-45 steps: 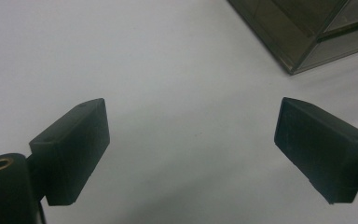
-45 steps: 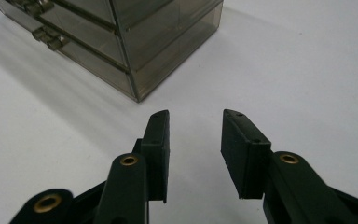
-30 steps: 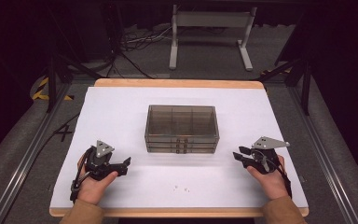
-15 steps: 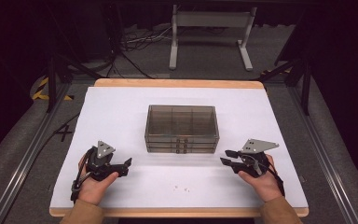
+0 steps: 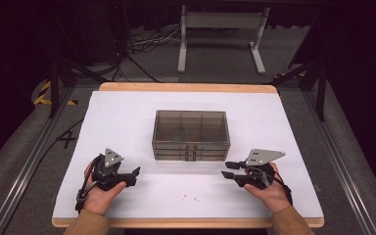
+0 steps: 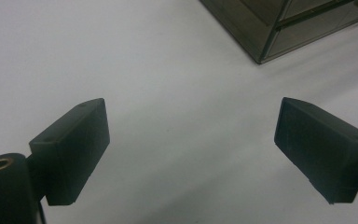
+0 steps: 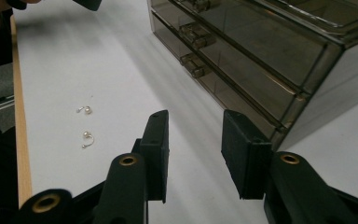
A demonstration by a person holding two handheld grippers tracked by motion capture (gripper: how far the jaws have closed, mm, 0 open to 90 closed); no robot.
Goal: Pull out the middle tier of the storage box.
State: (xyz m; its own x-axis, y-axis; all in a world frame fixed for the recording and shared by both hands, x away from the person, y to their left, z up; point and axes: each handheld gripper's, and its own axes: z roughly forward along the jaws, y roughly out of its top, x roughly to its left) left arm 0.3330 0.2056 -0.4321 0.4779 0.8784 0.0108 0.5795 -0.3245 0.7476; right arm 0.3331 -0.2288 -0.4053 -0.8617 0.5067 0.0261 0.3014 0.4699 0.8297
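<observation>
Smoked drawer box (image 5: 191,134) between and beyond both grippers, left gripper (image 5: 136,172) jaws wide apart, right gripper (image 5: 226,169) jaws parted, both empty

A drawer box (image 5: 190,135) sits mid-table (image 5: 284,122), two earrings (image 5: 190,198) lying before it.

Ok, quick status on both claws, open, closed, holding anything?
Left claw: open wide, holding nothing.
Right claw: open, holding nothing.
</observation>
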